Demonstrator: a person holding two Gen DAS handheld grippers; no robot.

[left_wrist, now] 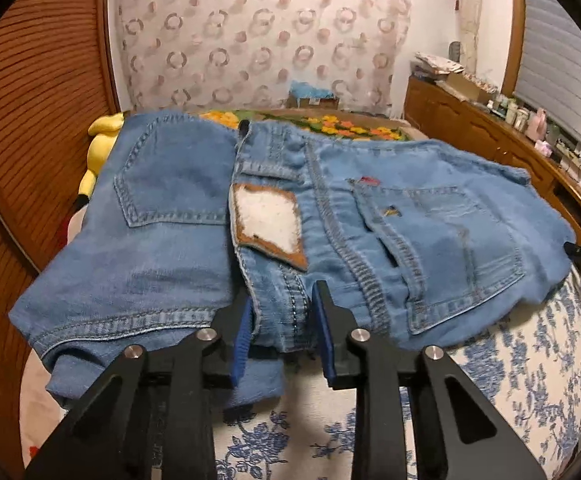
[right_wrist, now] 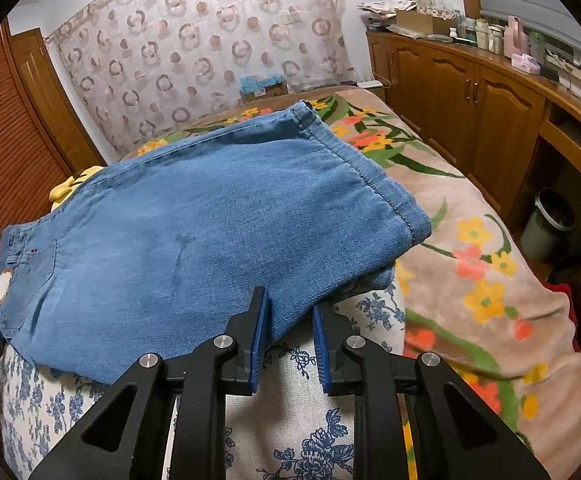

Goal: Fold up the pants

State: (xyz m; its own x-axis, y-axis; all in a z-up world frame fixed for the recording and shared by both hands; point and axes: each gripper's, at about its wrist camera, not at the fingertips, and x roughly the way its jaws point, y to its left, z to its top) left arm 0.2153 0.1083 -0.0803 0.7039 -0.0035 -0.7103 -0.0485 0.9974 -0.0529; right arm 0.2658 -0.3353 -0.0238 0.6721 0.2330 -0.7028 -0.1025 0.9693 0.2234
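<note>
Blue jeans (left_wrist: 330, 208) lie on a bed, waist end toward the left wrist camera, back pockets and a brown-edged white patch (left_wrist: 268, 224) facing up. My left gripper (left_wrist: 284, 300) has its blue pads on either side of the bunched waistband, which fills the gap between them. In the right wrist view the jeans (right_wrist: 210, 232) are folded over, the leg hem (right_wrist: 370, 176) at the upper right. My right gripper (right_wrist: 290, 304) stands open at the near edge of the denim, the fabric edge lying between its pads.
A white sheet with blue flowers (right_wrist: 298, 420) lies under the jeans, and a floral blanket (right_wrist: 490, 280) covers the bed to the right. Wooden cabinets (right_wrist: 470, 92) with clutter run along the right. A yellow plush toy (left_wrist: 102, 140) lies at the left. A bin (right_wrist: 548, 220) stands beside the bed.
</note>
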